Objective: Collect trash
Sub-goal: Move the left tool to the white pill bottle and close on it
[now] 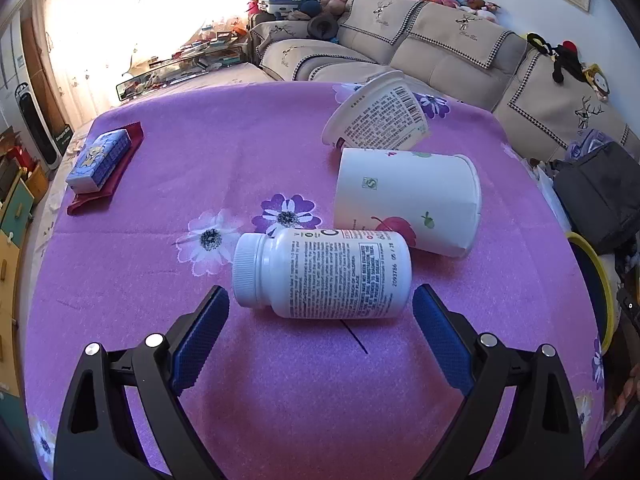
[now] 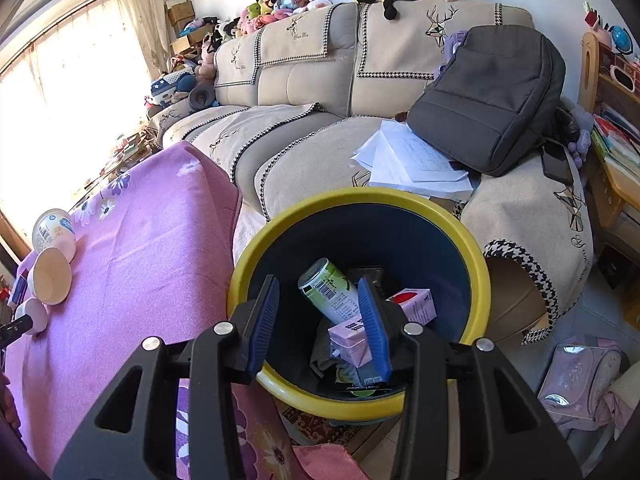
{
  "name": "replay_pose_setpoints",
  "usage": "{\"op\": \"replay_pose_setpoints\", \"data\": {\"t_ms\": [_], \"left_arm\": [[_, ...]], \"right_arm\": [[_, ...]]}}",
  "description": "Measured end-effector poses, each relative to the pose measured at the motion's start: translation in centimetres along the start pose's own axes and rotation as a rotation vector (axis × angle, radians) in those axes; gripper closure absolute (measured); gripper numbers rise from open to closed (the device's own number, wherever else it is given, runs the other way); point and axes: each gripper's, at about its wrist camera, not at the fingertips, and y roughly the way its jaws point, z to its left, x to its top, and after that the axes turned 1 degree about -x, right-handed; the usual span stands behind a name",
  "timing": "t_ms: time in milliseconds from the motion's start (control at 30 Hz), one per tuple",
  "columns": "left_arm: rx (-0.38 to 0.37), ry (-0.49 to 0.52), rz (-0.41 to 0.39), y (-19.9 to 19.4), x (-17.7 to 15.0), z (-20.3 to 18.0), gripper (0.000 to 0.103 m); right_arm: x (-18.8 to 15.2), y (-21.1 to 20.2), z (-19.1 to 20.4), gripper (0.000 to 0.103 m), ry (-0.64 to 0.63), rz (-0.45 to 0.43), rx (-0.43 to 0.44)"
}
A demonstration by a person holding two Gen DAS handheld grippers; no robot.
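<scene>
left gripper [image 1: 320,300] jaws apart around pill bottle [image 1: 326,274]; light, rigid, slick, grip mid-body. right gripper [image 2: 318,310] apart, empty, over bin [image 2: 478,264], cups at 1 o'clock.

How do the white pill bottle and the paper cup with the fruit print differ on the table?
The pill bottle is capped shut; the paper cup is open-mouthed. The pill bottle carries dense black text, the paper cup a fruit print. The pill bottle lies nearest the open left gripper, roughly between its fingertips; the paper cup lies just beyond it. The pill bottle looks smaller than the paper cup. Both are white and lie on their sides on the purple tablecloth.
</scene>
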Motion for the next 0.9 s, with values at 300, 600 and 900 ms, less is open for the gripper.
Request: {"op": "replay_pose_setpoints", "data": {"t_ms": [300,600,900], "left_arm": [[0.015,0.011,0.016,1.8,0.9,-0.7,0.011],[0.029,0.018,0.03,2.8,1.0,-1.0,0.02],[0.01,0.04,0.03,1.3,-0.1,-1.0,0.02]], "right_arm": [[0.0,0.0,-0.2,0.062,-0.007,0.001,0.012],[-0.2,0.3,-0.2,0.061,-0.001,0.013,0.014],[-0.2,0.2,-0.3,0.061,-0.002,0.01,0.015]]}}
